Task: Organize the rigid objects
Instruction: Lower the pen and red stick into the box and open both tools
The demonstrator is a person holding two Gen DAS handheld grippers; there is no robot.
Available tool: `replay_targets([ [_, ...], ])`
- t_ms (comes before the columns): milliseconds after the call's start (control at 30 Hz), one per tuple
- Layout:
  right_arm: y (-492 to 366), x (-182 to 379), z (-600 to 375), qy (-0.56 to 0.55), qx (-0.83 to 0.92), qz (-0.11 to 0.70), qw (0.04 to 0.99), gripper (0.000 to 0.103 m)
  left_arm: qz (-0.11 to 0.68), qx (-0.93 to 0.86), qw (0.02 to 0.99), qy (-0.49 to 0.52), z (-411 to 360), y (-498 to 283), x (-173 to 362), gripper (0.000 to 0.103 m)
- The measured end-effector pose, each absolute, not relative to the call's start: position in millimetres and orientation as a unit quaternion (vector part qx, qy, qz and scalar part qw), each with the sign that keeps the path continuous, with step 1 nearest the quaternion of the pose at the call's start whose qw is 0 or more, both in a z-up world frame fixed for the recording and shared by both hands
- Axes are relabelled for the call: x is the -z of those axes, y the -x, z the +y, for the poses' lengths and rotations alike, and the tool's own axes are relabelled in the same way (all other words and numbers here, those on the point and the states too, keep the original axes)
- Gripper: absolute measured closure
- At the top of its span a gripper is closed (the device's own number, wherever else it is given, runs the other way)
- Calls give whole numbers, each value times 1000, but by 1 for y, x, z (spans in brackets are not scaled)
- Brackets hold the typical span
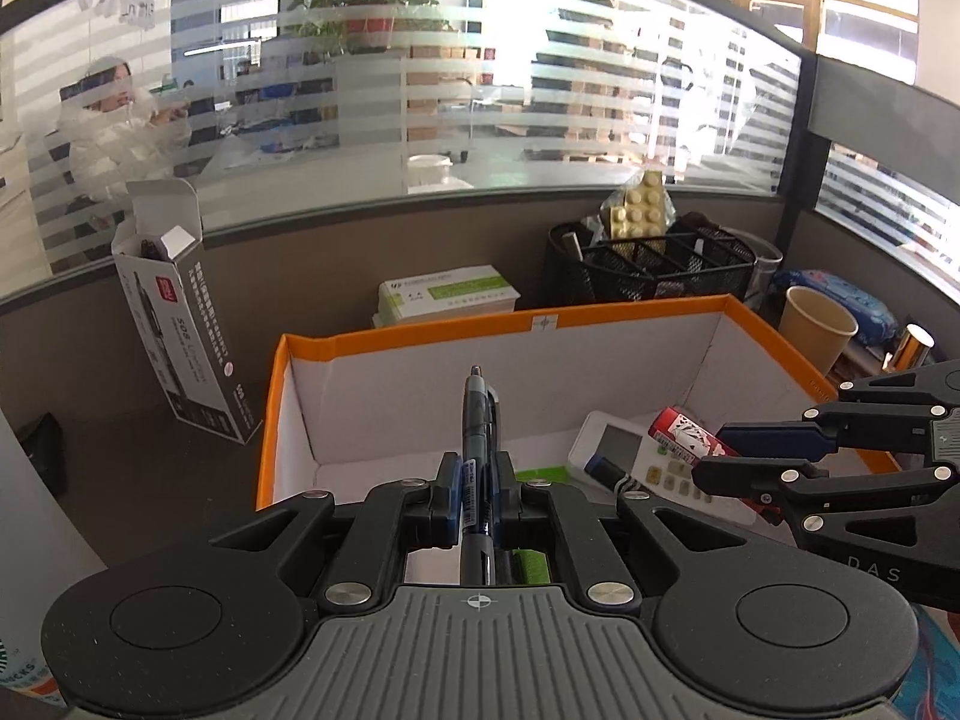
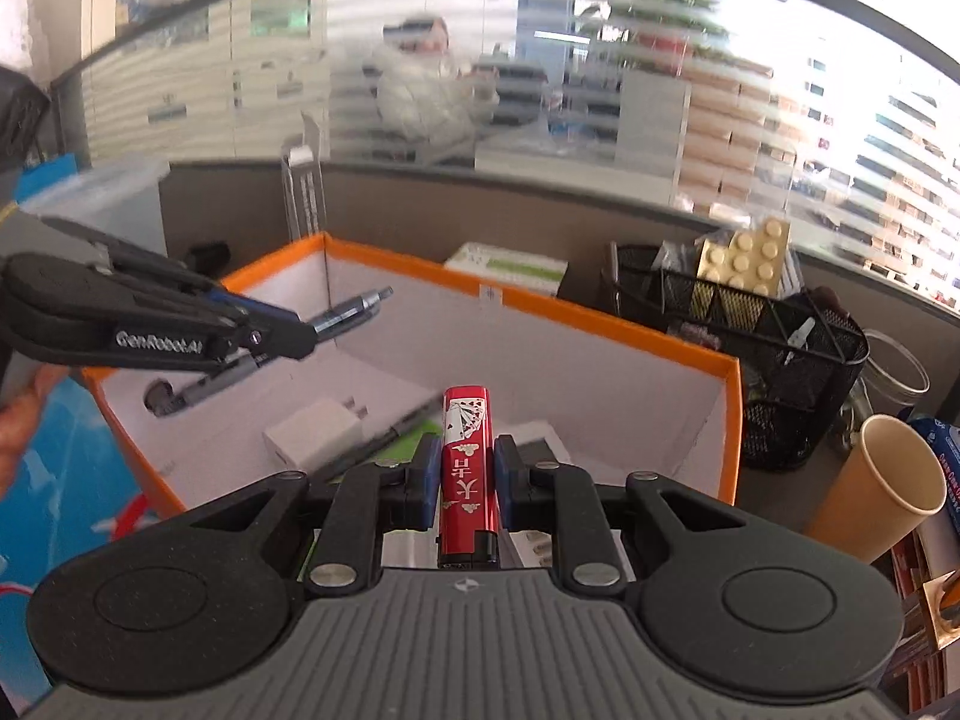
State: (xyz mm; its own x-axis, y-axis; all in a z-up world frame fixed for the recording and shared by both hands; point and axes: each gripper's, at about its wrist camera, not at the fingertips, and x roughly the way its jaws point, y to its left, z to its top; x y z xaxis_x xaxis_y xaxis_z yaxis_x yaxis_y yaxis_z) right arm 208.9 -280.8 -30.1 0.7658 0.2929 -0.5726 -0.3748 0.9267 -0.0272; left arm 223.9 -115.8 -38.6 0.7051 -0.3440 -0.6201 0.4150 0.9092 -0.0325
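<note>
- Left gripper [image 1: 478, 495] pinches a pen [image 1: 478, 450] mid-barrel, tip forward, over the near-left part of the orange-rimmed box [image 1: 630, 309].
- Right gripper [image 2: 466, 477] clamps a red lighter [image 2: 467, 468] by its flat sides, above the box's near edge.
- Both look light, stiff and slick; mid-body grips suit them.

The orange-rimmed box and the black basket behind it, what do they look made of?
Orange-rimmed box: probably cardboard, matte white inside, with creased, folded corners and a thin wall.
Black basket: looks like metal wire mesh with a dark coating; you can see through its grid.
</note>
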Motion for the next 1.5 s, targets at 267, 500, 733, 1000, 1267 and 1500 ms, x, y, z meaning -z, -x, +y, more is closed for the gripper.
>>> replay_targets([
  [267,-215,42,-281,79,-173,317,929,86,351,199,913,-63,-119,-229,51,96],
  [500,-222,48,-283,78,-169,334,924,86,367,197,907,-61,-119,-234,60,96],
  [733,-224,50,-285,72,-165,339,923,86,379,194,903,-58,-120,-239,68,96],
  [1000,-225,52,-287,65,-158,338,925,84,379,190,903,-62,-118,-238,69,95],
  [1267,-216,45,-287,70,-152,322,932,61,363,185,911,-61,-114,-233,60,70],
  [1500,-199,23,-287,76,-139,295,942,52,318,177,929,-73,-114,-211,33,20],
])
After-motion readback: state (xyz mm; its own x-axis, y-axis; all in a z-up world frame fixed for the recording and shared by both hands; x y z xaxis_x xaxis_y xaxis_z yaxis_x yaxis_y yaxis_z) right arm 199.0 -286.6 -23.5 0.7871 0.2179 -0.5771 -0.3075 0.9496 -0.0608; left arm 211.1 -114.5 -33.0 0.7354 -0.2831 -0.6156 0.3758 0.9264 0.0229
